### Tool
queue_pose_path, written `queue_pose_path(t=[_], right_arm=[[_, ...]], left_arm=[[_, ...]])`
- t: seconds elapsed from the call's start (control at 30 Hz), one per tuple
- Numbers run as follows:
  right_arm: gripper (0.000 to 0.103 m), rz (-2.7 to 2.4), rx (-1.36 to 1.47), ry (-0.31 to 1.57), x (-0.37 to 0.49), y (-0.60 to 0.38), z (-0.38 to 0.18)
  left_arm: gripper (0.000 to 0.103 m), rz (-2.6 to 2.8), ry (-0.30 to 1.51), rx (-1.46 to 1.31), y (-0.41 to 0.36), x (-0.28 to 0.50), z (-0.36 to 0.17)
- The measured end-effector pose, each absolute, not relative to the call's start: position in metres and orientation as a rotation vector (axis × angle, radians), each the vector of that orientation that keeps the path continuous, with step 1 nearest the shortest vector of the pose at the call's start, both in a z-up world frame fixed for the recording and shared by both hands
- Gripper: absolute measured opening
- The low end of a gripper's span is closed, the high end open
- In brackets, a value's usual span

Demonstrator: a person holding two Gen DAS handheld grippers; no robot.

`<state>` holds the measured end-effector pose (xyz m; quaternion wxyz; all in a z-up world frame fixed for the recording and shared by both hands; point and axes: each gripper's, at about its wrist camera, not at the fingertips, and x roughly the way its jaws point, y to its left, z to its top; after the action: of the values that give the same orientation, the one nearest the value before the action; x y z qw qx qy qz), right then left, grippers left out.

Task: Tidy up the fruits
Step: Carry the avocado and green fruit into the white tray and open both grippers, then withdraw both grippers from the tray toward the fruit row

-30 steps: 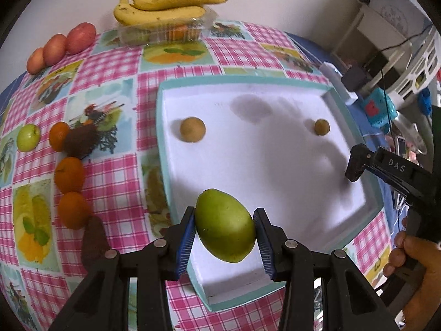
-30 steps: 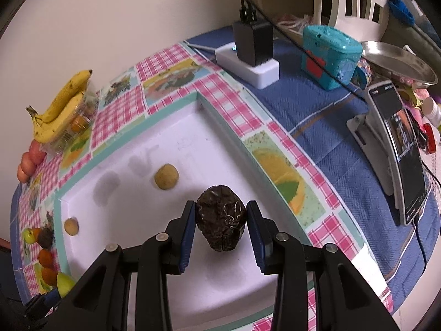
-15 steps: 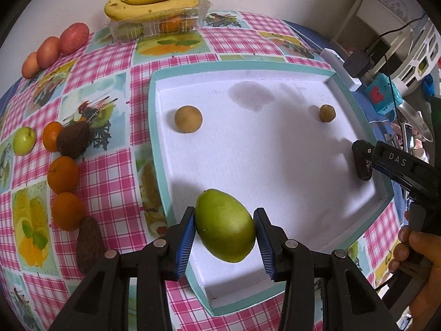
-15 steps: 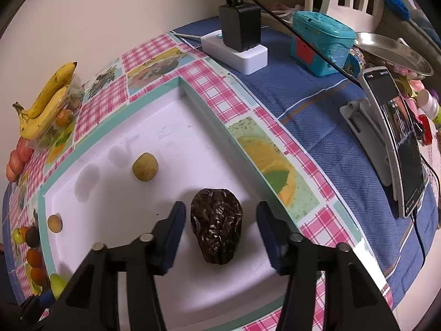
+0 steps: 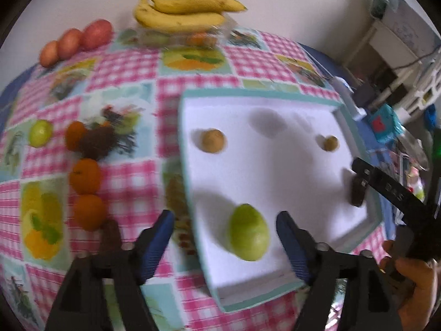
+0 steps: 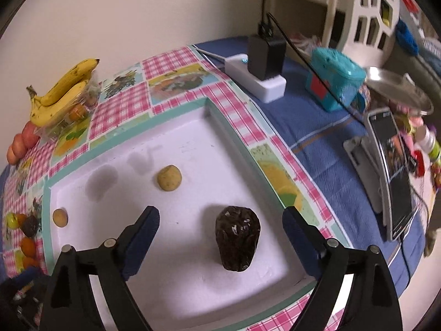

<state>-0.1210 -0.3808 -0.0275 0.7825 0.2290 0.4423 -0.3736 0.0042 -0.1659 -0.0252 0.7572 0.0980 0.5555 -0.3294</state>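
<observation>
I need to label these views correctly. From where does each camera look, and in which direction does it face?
Left wrist: sits on the left gripper, looks over the white tray toward the bananas; its open jaws flank the green mango; a hand shows.
Right wrist: sits on the right gripper, looks across the tray toward the power strip; its open jaws flank the dark fruit.
Shared: tray, bananas, two small brown fruits.

A plain cream wall [image 6: 137, 19] is seen behind the bench [image 6: 325, 127], which is covered by a blue cloth under a pink checked fruit-print cover [image 5: 124, 71]. White lattice furniture [image 6: 366, 13] is set at the right (its kind cannot be told). Soft shadows are cast.
</observation>
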Motion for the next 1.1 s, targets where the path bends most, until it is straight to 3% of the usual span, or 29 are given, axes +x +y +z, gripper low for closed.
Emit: queue_pose_path(t=[0.07,0.2,0.5,1.1], right_arm=[[0.091,-0.813,0.469,0.953,-0.120,-0.379,-0.026],[0.091,-0.799,0.457,0.925,-0.120,-0.376,-0.021],[0.091,-0.729,0.438,0.890,-0.111,-0.361,-0.017],[0.091,-0.587,0.420,0.903,-0.082,-0.316,-0.025]], left_arm=[[0.083,-0.696,1.203,0.197,-0.160,0.009,-0.021],[0.103,-0.621,1.184,0.139,-0.143,0.021,-0.015],[0.103,-0.382,1.035,0.160,-0.099,0.051,0.006],[0.103,-0.173,1.060,0.213,-0.063,0.077,0.015]])
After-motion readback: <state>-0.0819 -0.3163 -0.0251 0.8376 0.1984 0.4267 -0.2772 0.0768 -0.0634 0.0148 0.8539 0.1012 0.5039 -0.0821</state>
